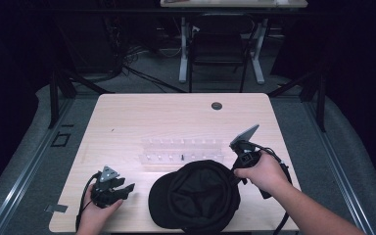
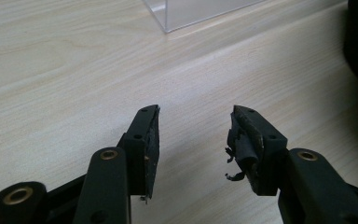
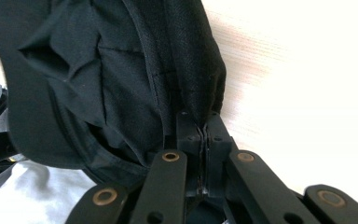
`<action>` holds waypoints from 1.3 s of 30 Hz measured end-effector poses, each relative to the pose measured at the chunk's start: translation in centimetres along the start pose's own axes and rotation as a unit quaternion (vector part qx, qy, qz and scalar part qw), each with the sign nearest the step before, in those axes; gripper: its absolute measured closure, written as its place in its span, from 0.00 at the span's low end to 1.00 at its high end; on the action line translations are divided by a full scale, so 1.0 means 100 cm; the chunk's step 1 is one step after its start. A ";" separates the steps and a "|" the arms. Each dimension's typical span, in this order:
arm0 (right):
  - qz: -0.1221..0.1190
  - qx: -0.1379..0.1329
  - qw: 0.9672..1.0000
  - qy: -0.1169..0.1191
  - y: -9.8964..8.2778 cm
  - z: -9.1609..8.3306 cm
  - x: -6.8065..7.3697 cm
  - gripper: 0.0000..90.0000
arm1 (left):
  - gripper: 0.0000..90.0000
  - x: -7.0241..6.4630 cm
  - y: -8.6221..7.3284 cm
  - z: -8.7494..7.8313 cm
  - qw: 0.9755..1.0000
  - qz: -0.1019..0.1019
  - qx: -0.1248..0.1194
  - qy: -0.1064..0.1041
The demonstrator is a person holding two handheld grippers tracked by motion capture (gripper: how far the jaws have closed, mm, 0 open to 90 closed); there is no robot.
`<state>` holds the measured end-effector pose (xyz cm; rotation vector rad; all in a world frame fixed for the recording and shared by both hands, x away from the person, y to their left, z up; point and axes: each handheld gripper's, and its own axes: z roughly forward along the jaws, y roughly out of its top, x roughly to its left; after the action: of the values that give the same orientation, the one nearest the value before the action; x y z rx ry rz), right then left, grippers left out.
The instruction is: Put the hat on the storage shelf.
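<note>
Nearest, at six o'clock on the wooden table (image 1: 127, 112), a black cap (image 1: 196, 196) lies upside down, its rim pinched between the closed jaws of the right gripper (image 3: 204, 128). At eight o'clock the left gripper (image 2: 193, 140) rests with jaws apart, empty. A clear plastic rack (image 1: 181, 149) sits farther, toward twelve.

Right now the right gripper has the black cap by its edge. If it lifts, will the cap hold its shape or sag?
Probably sag: the black cap lies upside down, its crown fabric creased and folded. The right gripper pinches only a thin rim, so the rest would likely hang. The brim at the left looks smoother and may stay flat. It seems light; the cloth shouldn't slip easily.
</note>
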<state>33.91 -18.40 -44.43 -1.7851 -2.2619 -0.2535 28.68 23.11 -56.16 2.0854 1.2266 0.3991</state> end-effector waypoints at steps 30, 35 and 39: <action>0.007 -0.009 1.000 -0.005 0.002 -0.070 0.036 0.98 | 0.59 0.001 0.000 0.001 1.000 -0.003 -0.001 0.001; 0.006 -0.002 1.000 -0.002 0.002 -0.081 0.041 0.98 | 0.59 0.001 0.000 0.000 1.000 -0.002 0.000 0.000; 0.010 -0.006 1.000 -0.003 0.001 -0.086 0.045 0.98 | 0.59 0.001 0.000 0.000 1.000 -0.002 0.000 -0.001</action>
<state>33.75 -16.67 -34.92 -1.8164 -2.2492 -0.2589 28.74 23.23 -56.20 2.0815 1.2300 0.3957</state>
